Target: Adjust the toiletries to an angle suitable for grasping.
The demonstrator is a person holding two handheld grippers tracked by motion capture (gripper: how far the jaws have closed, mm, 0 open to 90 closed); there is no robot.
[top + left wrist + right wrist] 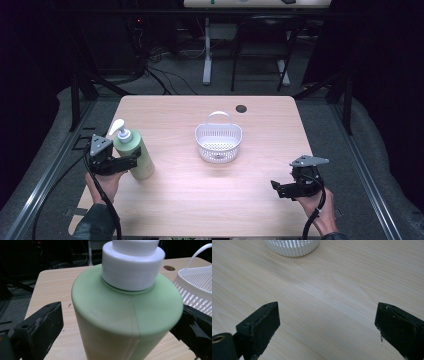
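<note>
Because everything sits on it, the pale wood-grain rectangular table (210,200) comes first: a bare, light worktop with a small dark round hole (241,108) near its far edge, at about one o'clock from centre. Near the middle, a touch toward twelve o'clock, stands the white slotted plastic basket (218,143) with its thin loop handle raised, mouth open upward, which judging from its spot between both hands makes it the likely place for things to go. At nine o'clock from the basket, close to the table's left edge, stands the pale green plastic pump bottle (138,155) with a white collar and white pump head; it is upright, base on the wood, well apart from the basket. The left gripper (120,164) reaches in from the bottle's eight o'clock side at mid-height, probably so that the grip falls on the wide body. In the left gripper view, the bottle (127,312) stands between the two black jaws: the one at three o'clock touches its wall, while the other at nine o'clock is still just clear, so the grip is released, not yet clenched. At four o'clock on the table, the right gripper (286,189) hovers low with its jaws spread wide over bare wood, holding nothing, seemingly kept out of the way.
</note>
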